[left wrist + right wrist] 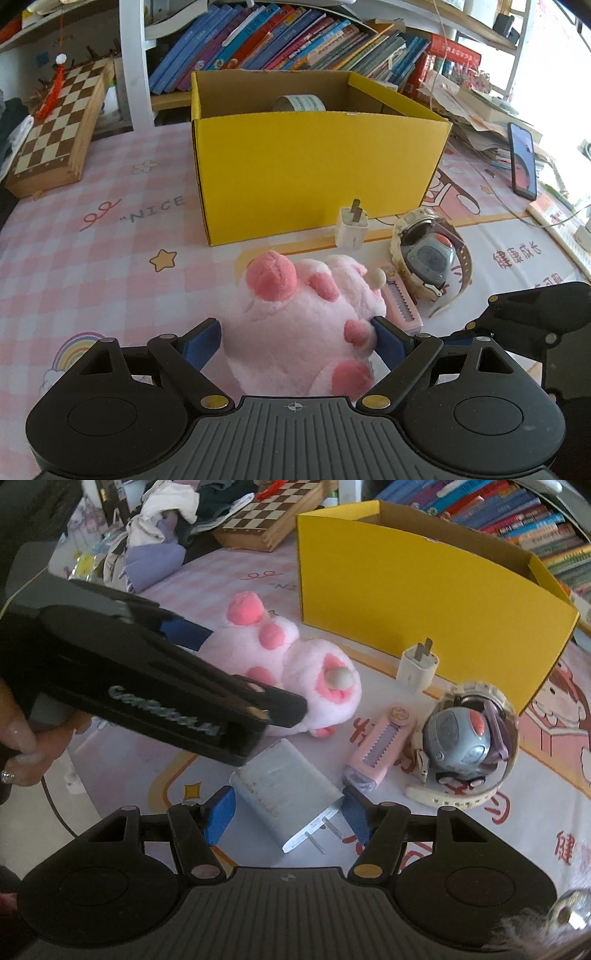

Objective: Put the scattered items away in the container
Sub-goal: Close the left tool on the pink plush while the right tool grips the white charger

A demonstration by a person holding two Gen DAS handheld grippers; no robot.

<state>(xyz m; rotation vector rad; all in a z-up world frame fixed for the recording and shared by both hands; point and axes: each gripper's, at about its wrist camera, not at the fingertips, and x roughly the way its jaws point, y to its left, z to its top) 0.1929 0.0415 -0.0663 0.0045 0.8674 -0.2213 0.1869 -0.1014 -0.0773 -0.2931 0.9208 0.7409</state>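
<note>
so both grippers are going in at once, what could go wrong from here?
1. The left gripper straddles the pink plush toy low on its soft body; only one pad seems to touch, so it could slip or sag when lifted.
2. The right gripper brackets the grey charger near its prongs, so it could pivot.
3. The two grippers are close together, and the pink cutter could get knocked.
</note>
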